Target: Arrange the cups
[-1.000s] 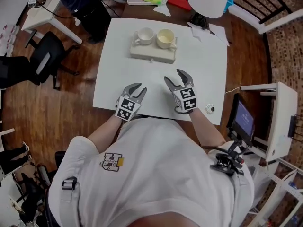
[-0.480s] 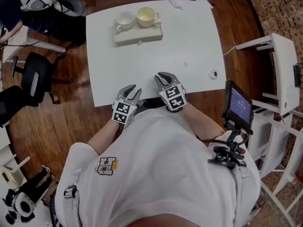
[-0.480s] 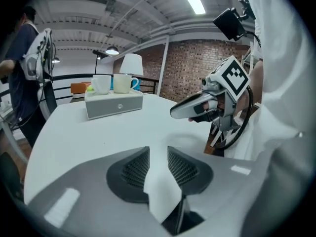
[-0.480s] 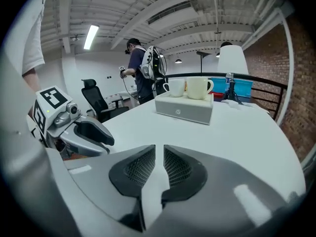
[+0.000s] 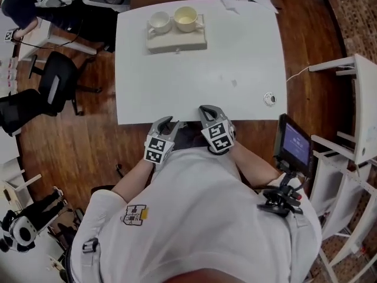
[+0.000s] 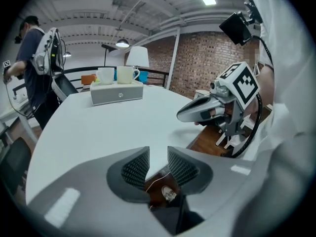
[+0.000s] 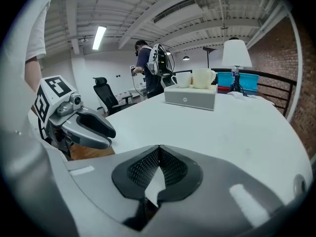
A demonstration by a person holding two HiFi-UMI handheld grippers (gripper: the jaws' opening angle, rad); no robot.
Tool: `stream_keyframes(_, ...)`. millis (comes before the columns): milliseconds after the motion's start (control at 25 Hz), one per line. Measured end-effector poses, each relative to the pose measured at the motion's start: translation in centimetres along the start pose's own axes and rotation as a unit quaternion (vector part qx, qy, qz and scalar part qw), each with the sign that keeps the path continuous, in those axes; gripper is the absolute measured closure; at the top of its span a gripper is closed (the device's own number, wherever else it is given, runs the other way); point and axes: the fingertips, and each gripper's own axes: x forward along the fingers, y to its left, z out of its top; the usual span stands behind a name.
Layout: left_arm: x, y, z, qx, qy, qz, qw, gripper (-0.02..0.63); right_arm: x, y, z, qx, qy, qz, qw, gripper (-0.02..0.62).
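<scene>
Two cups stand side by side on a grey box (image 5: 177,41) at the far side of the white table (image 5: 235,58): a white cup (image 5: 159,21) on the left, a cream cup (image 5: 187,17) on the right. Both show far off in the left gripper view, white cup (image 6: 105,75) and cream cup (image 6: 126,74), and in the right gripper view, white cup (image 7: 182,79) and cream cup (image 7: 203,77). My left gripper (image 5: 166,122) hangs at the table's near edge, jaws slightly open, nothing between them (image 6: 158,152). My right gripper (image 5: 207,109) is beside it over that edge, shut and empty (image 7: 159,149).
A small round fitting (image 5: 270,98) with a cable sits near the table's right edge. A screen on a stand (image 5: 293,146) is to my right, a black office chair (image 5: 53,87) to the left. A person with a backpack (image 7: 150,63) stands beyond the table.
Both grippers have drawn back from the middle of the table to its near edge. The right jaws have gone from open to shut. The cups have not moved.
</scene>
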Motion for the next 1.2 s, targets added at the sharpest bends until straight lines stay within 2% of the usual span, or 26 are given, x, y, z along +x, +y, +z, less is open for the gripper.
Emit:
stream_keyframes(120,-0.6,-0.8,-0.8,0.009,0.007,-0.003,0.9999,0.492,0.0,0.6,-0.8,-0.004,0.005,0.003,1.0,0.595)
stream_keyframes(280,-0.3,-1.2,-0.9,0.038,0.01,-0.03,0.9988,0.492,0.1,0.3,-1.1,-0.008,0.015,-0.015,1.0,0.595)
stream_keyframes(440,-0.5,-1.0,0.9,0.065,-0.013,-0.048,0.9967,0.492,-0.3,0.3,-0.3,-0.009,0.015,-0.038,0.999,0.595)
stream_keyframes(560,-1.3,-1.2,2.0,0.06,-0.043,-0.038,0.9966,0.492,-1.3,1.0,0.1,-0.03,0.011,-0.049,0.998,0.595)
stream_keyframes(720,-1.9,-0.8,2.4,0.064,-0.058,-0.042,0.9954,0.492,-1.1,1.4,0.9,-0.039,0.009,-0.062,0.997,0.595)
stream_keyframes(920,-2.5,1.2,1.4,0.061,-0.059,-0.046,0.9954,0.492,0.6,3.0,1.6,-0.039,0.008,-0.071,0.997,0.595)
stream_keyframes(1200,-2.6,1.2,1.4,0.062,-0.056,-0.045,0.9955,0.492,0.5,2.7,1.7,-0.039,0.005,-0.077,0.996,0.595)
